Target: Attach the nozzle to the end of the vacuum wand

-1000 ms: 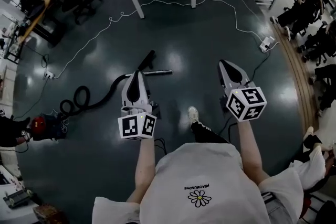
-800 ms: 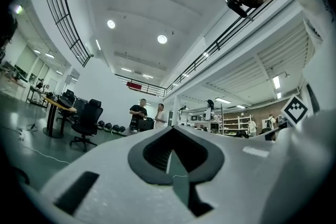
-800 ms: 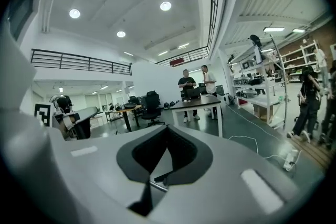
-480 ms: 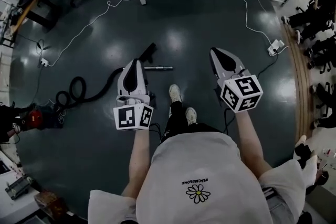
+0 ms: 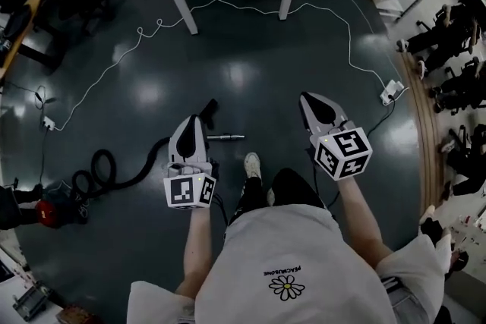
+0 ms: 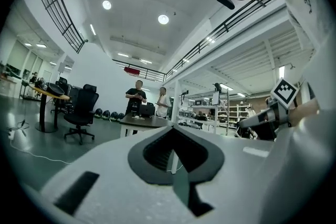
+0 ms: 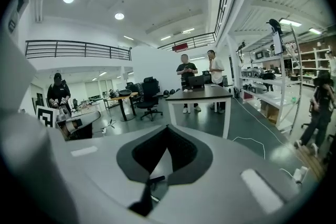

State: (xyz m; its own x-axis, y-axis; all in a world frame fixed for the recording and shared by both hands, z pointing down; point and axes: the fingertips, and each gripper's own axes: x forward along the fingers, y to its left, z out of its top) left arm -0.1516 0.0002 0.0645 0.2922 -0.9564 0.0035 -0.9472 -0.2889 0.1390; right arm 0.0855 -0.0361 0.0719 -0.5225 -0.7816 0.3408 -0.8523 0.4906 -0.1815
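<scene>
On the dark floor lies a short metal vacuum wand (image 5: 227,137), and a black nozzle (image 5: 209,111) lies apart from it, just beyond. A black hose (image 5: 114,167) runs left from there to a red vacuum body (image 5: 47,213). My left gripper (image 5: 190,121) (image 6: 172,128) hovers above the hose end, left of the wand; its jaws are shut and empty. My right gripper (image 5: 306,97) (image 7: 167,128), also shut and empty, is held well to the right of the wand. In the right gripper view a dark piece (image 7: 151,180) shows through the slot below the jaws.
A white-legged table (image 5: 178,0) stands ahead, with two people (image 7: 187,75) beside it. A white cable (image 5: 228,5) snakes over the floor to a power strip (image 5: 389,91). Office chairs (image 6: 82,107) stand left, shelves (image 7: 278,71) right. My shoe (image 5: 251,164) is near the wand.
The person has walked forward, and both grippers travelled with them. The wand, nozzle and hose now lie closer, under the left gripper. Both jaws stayed shut.
</scene>
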